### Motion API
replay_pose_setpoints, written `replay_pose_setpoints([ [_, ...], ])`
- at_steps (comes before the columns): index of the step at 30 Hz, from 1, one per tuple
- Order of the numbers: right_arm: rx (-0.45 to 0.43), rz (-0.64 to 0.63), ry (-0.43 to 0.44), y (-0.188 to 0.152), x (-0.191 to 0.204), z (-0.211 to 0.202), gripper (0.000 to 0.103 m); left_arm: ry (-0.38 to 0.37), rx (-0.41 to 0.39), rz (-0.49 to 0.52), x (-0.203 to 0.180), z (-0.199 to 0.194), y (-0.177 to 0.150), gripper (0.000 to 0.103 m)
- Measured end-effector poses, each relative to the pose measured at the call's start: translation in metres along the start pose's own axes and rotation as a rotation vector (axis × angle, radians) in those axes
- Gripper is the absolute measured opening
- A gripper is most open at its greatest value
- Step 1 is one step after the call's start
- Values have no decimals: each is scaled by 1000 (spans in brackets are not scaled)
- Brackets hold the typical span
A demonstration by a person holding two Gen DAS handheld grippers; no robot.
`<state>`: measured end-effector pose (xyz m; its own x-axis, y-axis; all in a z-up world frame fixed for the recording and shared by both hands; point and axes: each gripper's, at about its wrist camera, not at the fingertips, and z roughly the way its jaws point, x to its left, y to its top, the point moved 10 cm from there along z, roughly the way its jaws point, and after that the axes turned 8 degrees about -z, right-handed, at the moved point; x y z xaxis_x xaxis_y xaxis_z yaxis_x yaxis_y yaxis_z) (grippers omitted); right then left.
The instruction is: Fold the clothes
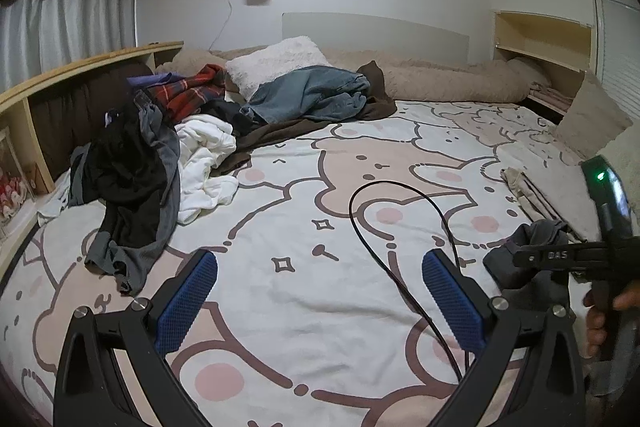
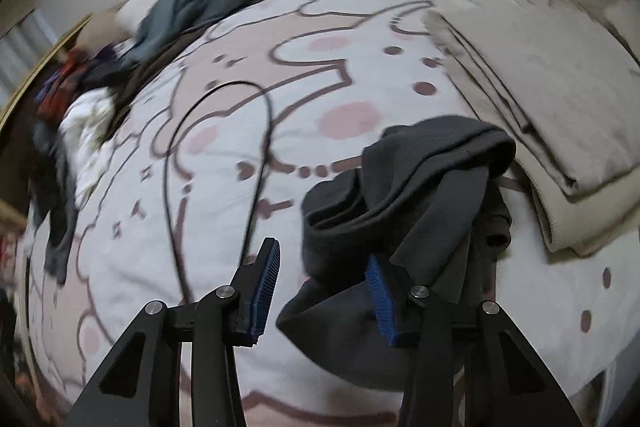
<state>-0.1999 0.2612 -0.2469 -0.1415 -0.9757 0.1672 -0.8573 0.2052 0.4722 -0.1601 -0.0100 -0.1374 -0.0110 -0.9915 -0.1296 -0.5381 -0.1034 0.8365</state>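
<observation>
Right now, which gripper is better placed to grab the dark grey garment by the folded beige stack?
Right. The right gripper is already at the dark grey garment, cloth draped over one finger, jaws not yet clamped. The left gripper hangs open over bare bedspread, the garment off to its side.

A crumpled dark grey garment [image 2: 404,187] lay bunched on the bed [image 1: 304,267], just beside a folded cream stack [image 2: 552,107]; an unfolded clothes pile [image 1: 160,155] sprawled well apart from it.
</observation>
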Motion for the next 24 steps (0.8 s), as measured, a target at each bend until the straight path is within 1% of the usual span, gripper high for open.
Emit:
replay_pose_setpoints([
  [1,-2,10,0,0,-2,5,42,-1,1,-2,1,0,0,103],
  [2,-9,10,5,1,-3,7,22,0,0,-3,2,0,1,103],
  [3,-17,7,24,3,-2,6,12,1,-3,-2,2,-1,2,103],
  [5,-44,-1,89,7,5,-7,11,-1,-20,0,4,-5,6,103],
  [7,-100,-45,154,17,20,-35,11,-2,-34,-2,6,-8,10,103],
  [9,-170,-97,242,30,39,-77,11,-13,-47,-11,7,-12,15,103],
  [12,-283,-189,388,55,75,-151,11,-43,-75,-25,5,-23,23,103],
  [16,-388,-294,536,77,115,-227,11,-99,-128,-22,-3,-46,38,103],
  [19,-438,-380,651,83,150,-273,11,-142,-190,-2,-10,-70,55,103],
  [22,-435,-436,747,76,178,-293,11,-180,-238,13,-14,-91,69,103],
  [24,-428,-467,771,69,191,-296,11,-213,-263,23,-17,-105,77,103],
])
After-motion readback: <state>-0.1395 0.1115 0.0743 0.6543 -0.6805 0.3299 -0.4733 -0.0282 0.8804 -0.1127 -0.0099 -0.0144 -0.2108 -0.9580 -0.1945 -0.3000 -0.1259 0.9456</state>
